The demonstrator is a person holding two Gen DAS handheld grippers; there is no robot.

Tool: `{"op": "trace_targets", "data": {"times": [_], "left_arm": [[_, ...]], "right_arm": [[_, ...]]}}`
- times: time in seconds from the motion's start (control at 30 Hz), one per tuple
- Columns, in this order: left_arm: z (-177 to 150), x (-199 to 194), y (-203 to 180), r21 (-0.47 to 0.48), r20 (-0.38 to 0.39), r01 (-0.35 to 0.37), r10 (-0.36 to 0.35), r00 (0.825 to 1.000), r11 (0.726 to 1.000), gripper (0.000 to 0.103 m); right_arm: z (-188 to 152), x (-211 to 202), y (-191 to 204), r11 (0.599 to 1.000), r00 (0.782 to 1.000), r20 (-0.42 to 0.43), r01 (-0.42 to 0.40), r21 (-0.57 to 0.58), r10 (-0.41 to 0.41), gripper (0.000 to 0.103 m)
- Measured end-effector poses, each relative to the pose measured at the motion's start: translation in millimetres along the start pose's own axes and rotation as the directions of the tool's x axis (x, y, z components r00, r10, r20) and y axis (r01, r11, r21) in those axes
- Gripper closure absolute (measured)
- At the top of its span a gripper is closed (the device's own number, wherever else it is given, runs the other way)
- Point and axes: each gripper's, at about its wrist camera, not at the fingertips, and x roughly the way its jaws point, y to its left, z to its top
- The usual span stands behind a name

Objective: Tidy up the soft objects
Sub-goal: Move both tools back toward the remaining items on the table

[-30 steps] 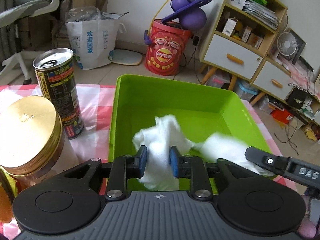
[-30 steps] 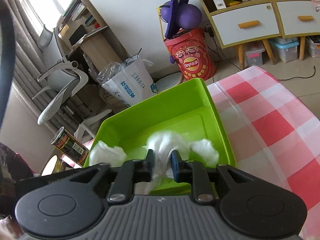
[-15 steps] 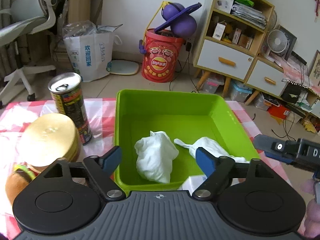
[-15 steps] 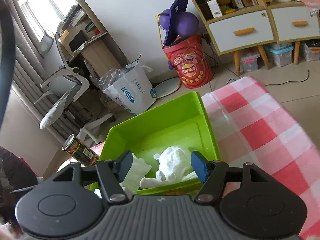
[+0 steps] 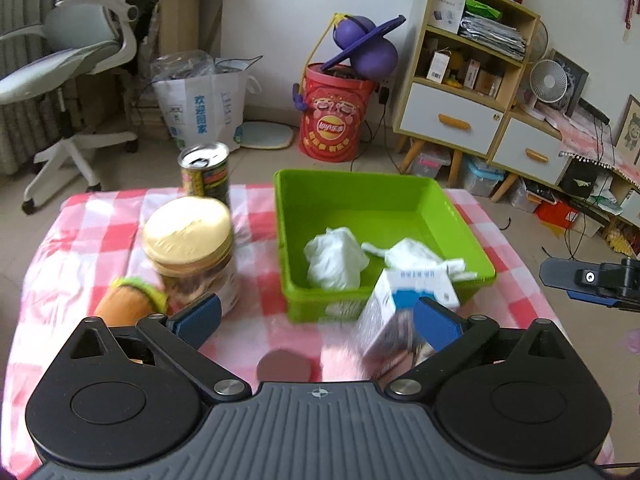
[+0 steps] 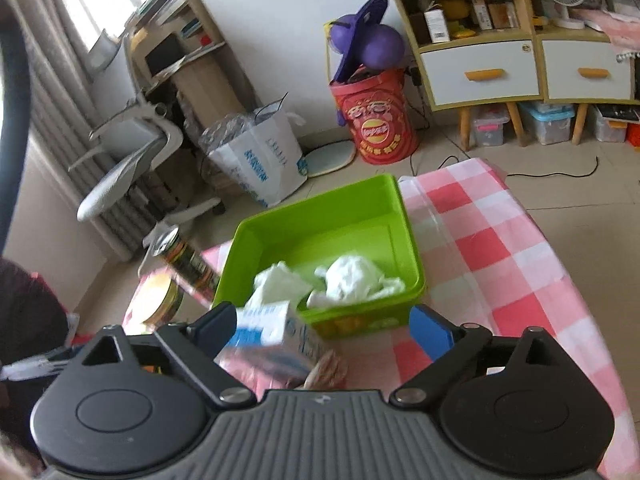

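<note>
Both wads released; both grippers drawn back from green bin (image 5: 460, 216), jaws just opened wide, nothing between the pads.

Left gripper (image 5: 316, 322): spread fully, empty, backed off to table's near side; earlier clamped on left white wad (image 5: 334, 258), now lying loose on bin floor. Right gripper (image 6: 320, 326): spread, empty, likewise withdrawn; earlier pinched right white wad (image 6: 354, 278), now resting in bin against near wall, touching or just beside the other wad. Newly in view at near edge: blue-and-white carton (image 5: 404, 312), just outside bin's front wall, blurred. Gold-lidded jar (image 5: 192, 248) and opened can (image 5: 206, 172) upright left of bin on red-checked cloth (image 5: 96, 224). Plush burger toy (image 5: 130, 304) just beside jar, outside bin.
</note>
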Motion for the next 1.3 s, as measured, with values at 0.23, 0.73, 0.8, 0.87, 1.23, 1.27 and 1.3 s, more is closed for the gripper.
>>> {"op": "trace_targets", "data": {"times": [0.23,0.73,0.8,0.87,1.23,1.27,1.3], "left_arm": [[-25.9,-26.1,16.6,-0.042,-0.031,-0.053,0.051,0.998,0.998,0.005],[-75.8,-24.9,65.7,-0.153,-0.057,-0.057,0.049,0.997,0.987,0.006],[-78.2,-24.1,68.4,-0.151,-0.053,-0.035,0.027,0.998,0.988,0.006],[-80.7,-25.8,72.4,-0.158,-0.032,0.004,-0.01,0.999,0.987,0.007],[-93.8,-16.2,92.1,-0.111,-0.003,0.107,-0.108,0.994,0.988,0.019],[-94.7,-15.1,93.3,-0.106,-0.003,0.11,-0.111,0.994,0.988,0.02],[-95.5,-13.6,94.5,-0.104,-0.006,0.109,-0.111,0.994,0.989,0.024]], "right_arm": [[-27.9,-17.7,19.3,0.999,0.999,-0.05,-0.007,-0.035,0.005,0.029],[-89.9,-0.4,60.3,0.988,0.984,-0.178,-0.052,-0.145,0.026,0.027],[-96.1,3.0,69.7,0.979,0.98,-0.192,-0.08,-0.185,0.044,0.027],[-101.9,4.8,76.9,0.969,0.979,-0.195,-0.105,-0.223,0.061,0.027],[-144.6,26.5,99.0,0.886,0.944,-0.279,-0.275,-0.373,0.176,0.027],[-148.3,28.6,101.7,0.878,0.939,-0.288,-0.291,-0.379,0.187,0.027],[-152.5,30.8,104.6,0.872,0.935,-0.296,-0.305,-0.382,0.197,0.027]]}}
